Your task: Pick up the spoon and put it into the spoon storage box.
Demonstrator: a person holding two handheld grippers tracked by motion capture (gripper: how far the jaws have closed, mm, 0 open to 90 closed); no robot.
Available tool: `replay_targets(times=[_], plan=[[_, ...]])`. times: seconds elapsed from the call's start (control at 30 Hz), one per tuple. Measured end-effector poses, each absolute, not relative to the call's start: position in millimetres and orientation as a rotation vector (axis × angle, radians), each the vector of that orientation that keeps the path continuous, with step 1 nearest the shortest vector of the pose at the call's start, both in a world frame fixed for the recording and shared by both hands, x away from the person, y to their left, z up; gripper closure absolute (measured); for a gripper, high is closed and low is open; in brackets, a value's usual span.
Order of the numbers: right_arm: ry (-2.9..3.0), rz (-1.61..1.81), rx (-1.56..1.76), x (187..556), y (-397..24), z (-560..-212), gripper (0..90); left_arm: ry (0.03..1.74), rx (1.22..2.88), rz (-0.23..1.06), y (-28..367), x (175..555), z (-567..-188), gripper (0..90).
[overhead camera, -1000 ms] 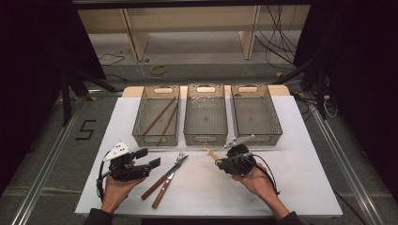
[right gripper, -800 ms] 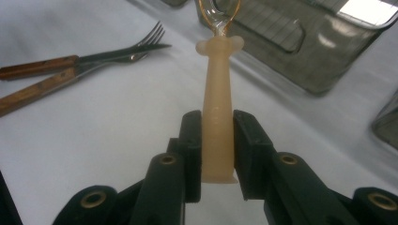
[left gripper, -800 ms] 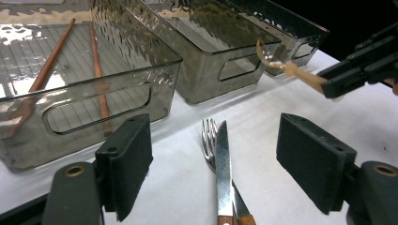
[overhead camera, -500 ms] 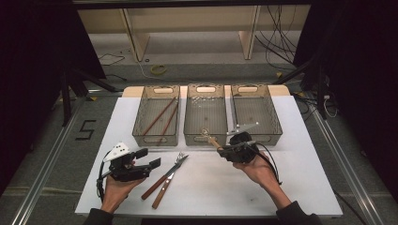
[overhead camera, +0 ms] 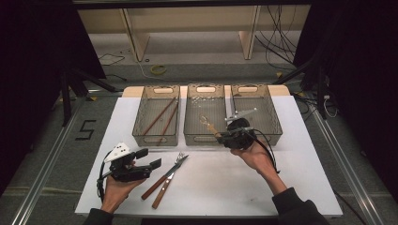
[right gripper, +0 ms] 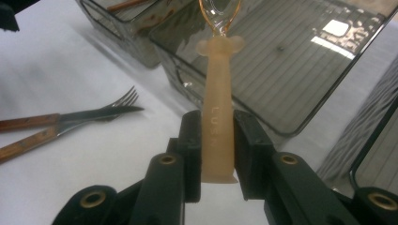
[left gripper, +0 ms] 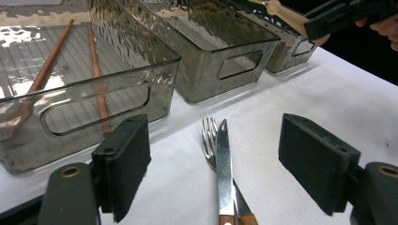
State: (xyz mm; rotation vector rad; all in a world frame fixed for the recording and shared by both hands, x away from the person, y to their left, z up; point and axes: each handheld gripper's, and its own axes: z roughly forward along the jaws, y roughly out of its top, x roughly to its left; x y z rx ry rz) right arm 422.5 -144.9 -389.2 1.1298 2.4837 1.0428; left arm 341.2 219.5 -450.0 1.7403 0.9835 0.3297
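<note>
Ahead of the right gripper, the clamped beige-handled utensil points lengthwise over the middle bin. Left gripper stands wide, empty, facing the fork and knife.

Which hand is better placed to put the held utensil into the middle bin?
Right. The right gripper is shut on the pale-handled utensil, above the middle bin. The left gripper is open by the fork.

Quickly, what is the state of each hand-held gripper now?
Left hand-held gripper: open, holding nothing.
Right hand-held gripper: closed on the beige-handled utensil.
</note>
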Motion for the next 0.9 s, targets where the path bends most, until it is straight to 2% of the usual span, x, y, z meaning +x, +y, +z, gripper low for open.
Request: replay_targets(times=[0.9], plan=[[2.446,0.998,1.165,473,-122,-371,75.0,0.979,1.745,0.335,220,342,-451,24.0]])
